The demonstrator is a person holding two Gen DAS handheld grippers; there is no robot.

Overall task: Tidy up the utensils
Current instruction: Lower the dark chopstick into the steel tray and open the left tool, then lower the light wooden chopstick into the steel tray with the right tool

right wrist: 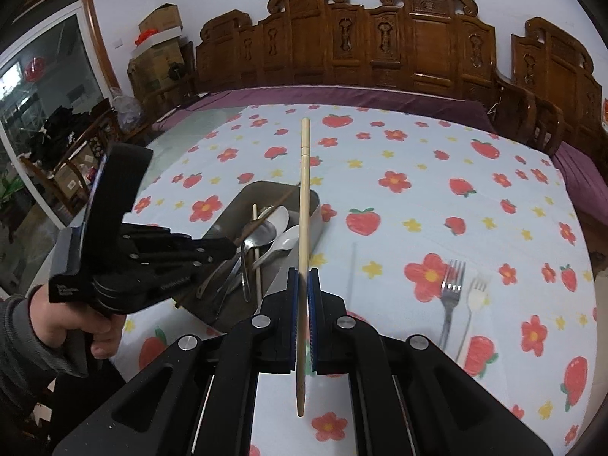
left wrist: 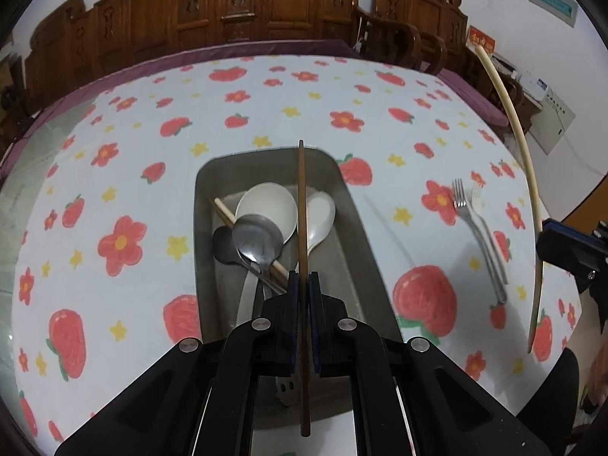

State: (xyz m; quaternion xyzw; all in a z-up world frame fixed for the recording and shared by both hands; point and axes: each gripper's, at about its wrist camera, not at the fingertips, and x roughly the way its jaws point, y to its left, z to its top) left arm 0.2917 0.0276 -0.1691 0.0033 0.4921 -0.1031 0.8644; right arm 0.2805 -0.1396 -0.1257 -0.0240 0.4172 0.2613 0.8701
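Observation:
A grey metal tray [left wrist: 355, 228] [right wrist: 317, 205] sits on the flowered tablecloth and holds white spoons [left wrist: 266, 203], metal spoons [left wrist: 258, 239] and a pale chopstick [left wrist: 250, 235]. My left gripper [left wrist: 303, 277] is shut on a dark brown chopstick [left wrist: 302, 197], held above the tray and pointing along its length. My right gripper [right wrist: 303, 271] is shut on a pale wooden chopstick [right wrist: 304, 190] [left wrist: 532, 197], hovering just right of the tray. Two forks [left wrist: 480, 228] [right wrist: 452, 292] lie on the cloth to the right. A thin clear rod [right wrist: 353, 269] lies between tray and forks.
The tablecloth [right wrist: 418, 159] with red flowers and strawberries covers a round table. Carved wooden chairs [right wrist: 380, 41] ring the far side. A person's hand [right wrist: 76, 323] grips the left gripper's handle. Boxes [right wrist: 155, 38] and a glass door stand at the far left.

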